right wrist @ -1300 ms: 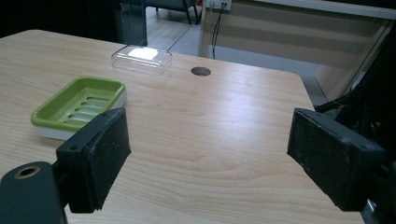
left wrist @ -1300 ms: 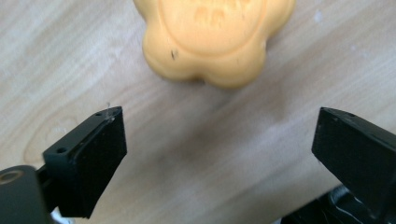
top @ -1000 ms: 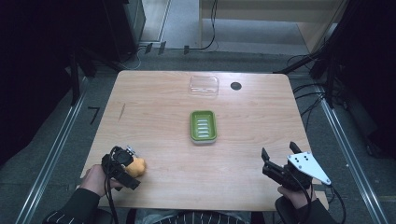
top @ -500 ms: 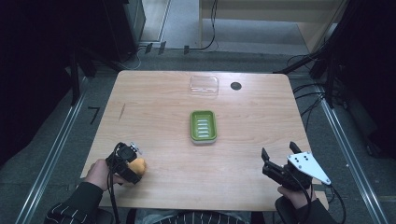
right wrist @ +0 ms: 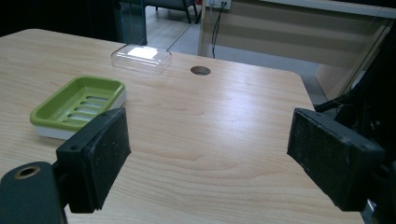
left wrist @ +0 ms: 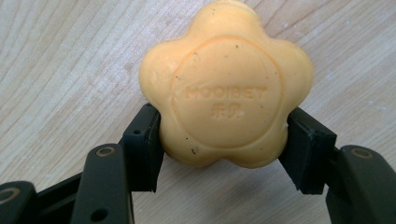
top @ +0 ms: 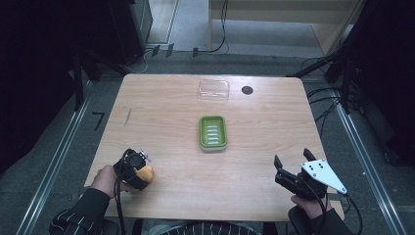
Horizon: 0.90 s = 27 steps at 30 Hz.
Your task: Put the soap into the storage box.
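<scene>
At the near left corner of the table [top: 166,122], the left gripper [left wrist: 224,140] points down over the wood; its jaws have just been closing and now clamp a yellow flower-shaped soap [left wrist: 226,88] by its sides. The right gripper [right wrist: 210,154] rests level at the near right edge, jaws spread wide with nothing between them, facing the green soap dish [right wrist: 79,105].
</scene>
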### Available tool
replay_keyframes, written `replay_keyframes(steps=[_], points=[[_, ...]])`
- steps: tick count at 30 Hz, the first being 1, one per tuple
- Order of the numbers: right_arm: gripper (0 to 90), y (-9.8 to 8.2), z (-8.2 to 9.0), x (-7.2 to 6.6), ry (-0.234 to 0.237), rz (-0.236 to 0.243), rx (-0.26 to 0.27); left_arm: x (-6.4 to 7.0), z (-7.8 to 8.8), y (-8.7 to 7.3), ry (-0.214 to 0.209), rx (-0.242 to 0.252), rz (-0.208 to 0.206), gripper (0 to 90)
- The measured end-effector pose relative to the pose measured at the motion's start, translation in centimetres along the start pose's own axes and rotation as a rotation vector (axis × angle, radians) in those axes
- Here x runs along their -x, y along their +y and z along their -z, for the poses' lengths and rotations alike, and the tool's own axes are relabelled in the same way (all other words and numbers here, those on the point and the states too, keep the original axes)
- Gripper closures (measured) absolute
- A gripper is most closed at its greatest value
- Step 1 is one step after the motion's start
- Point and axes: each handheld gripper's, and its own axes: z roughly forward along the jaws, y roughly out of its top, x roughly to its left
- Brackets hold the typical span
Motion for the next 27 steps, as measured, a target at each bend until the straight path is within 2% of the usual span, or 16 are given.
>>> replay_keyframes(steps=[9,18,27], points=[[13.7,0.0,0.02,0.03,0.0,-0.005,0.0,0.25,0.0,0.03,0.01,0.03,0.014,39.6],[13.7,-0.01,0.05,0.1,-0.002,-0.004,0.002,0.5,0.38,0.27,0.028,0.069,0.007,39.6],[13.7,0.0,0.02,0.03,-0.001,-0.004,0.0,0.63,0.75,0.65,0.019,0.097,0.013,39.5]])
